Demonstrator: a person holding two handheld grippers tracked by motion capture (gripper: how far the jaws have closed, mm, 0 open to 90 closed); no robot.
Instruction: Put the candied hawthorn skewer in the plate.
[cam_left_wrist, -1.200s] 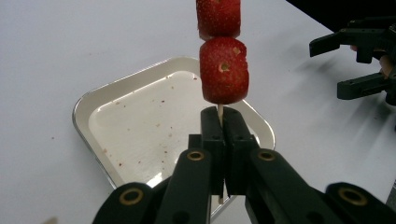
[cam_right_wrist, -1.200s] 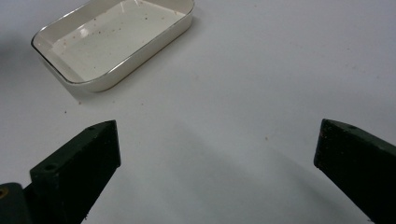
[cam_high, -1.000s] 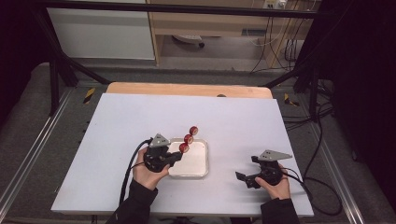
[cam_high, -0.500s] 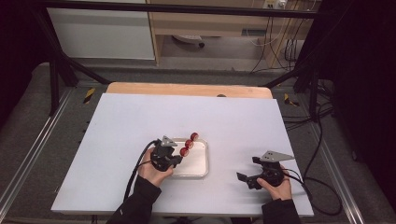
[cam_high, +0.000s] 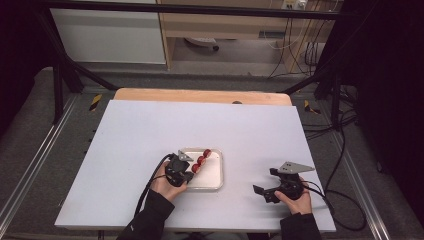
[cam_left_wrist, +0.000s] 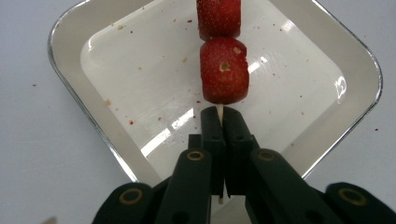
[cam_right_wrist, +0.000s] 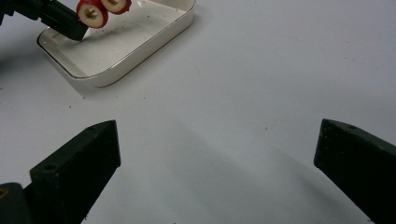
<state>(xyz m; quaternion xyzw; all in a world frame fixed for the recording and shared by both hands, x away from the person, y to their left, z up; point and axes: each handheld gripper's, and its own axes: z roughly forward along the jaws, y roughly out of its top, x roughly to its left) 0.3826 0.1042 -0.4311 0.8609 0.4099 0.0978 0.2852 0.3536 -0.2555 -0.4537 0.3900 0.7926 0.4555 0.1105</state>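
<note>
Skewer (cam_left_wrist: 219, 114) between left jaws, over dish (cam_left_wrist: 116, 84)

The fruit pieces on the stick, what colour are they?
The fruit pieces are red with tiny pale specks, clearest in the left gripper view.

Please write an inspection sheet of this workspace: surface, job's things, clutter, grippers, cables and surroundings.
Surface: white table, small red crumbs near the tray.
Job's things: skewer with red strawberry pieces, held over the white tray; crumbs inside the tray.
Clutter: nothing seen.
Grippers: left gripper shut on the skewer's stick; right gripper open, nothing between its jaws, over bare table right of the tray.
Cables: one black cable trails from each gripper; more cables on the floor at right.
Surroundings: black frame bars, wooden furniture behind the table.
</note>
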